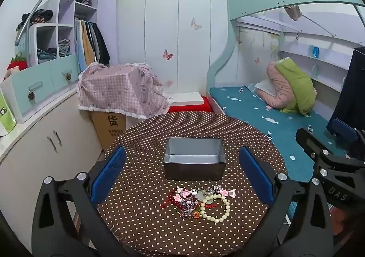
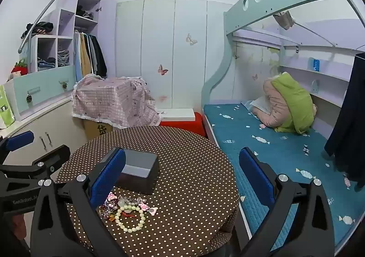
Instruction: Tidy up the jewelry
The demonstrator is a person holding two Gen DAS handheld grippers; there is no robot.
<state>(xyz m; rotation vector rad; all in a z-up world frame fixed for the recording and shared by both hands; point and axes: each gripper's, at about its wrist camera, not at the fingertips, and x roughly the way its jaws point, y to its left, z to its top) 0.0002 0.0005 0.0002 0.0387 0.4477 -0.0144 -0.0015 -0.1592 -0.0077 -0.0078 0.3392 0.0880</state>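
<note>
A pile of jewelry lies on the round brown polka-dot table: a pale green bead bracelet, pink charms and red pieces. Behind it stands an empty grey metal box. My left gripper is open, hovering above the near table edge, with the pile and box between its blue pads. My right gripper is open and empty, to the right of the pile and the box. The bracelet lies at the pile's near right.
A bed with a teal cover runs along the right of the table. A cloth-covered cardboard box and a red stool stand behind the table. White cabinets line the left wall.
</note>
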